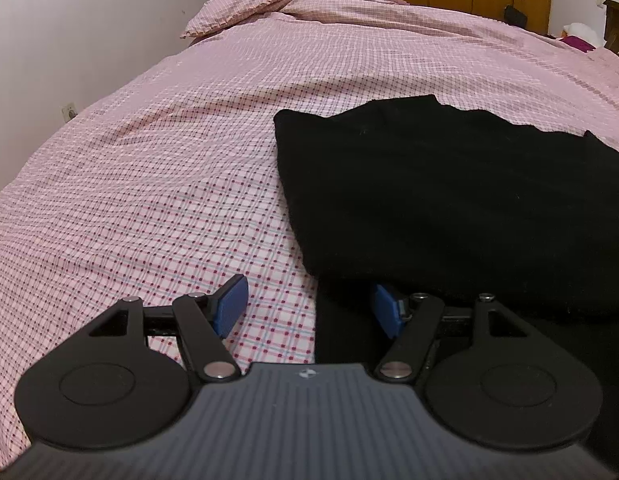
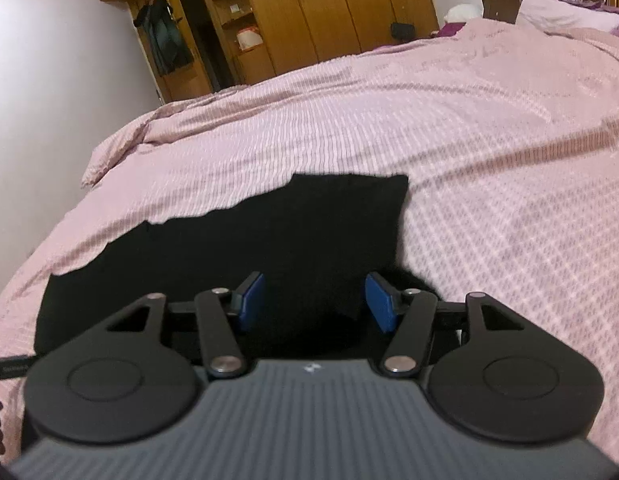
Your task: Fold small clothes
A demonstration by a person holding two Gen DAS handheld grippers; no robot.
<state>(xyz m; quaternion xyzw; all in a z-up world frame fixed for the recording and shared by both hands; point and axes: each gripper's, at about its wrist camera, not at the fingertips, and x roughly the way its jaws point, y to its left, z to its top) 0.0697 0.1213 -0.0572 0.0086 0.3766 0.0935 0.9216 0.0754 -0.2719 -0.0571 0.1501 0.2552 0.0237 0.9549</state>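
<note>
Black cloth [image 1: 449,208] is seen in the left view, laid flat on the bed [image 1: 149,160] near its front edge. The left tool [image 1: 311,314] is held open, gripping nothing. In the right view, the right tool [image 2: 314,300] is held open over the cloth's near edge, nothing pinched.

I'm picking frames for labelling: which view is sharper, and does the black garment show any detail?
Left wrist view: sharp, the bedspread checks crisp, edges bowed by the fisheye. Right wrist view: motion-blurred, the checks smeared into stripes. In both, the black garment is a nearly featureless dark mass; folds are hard to read.
</note>
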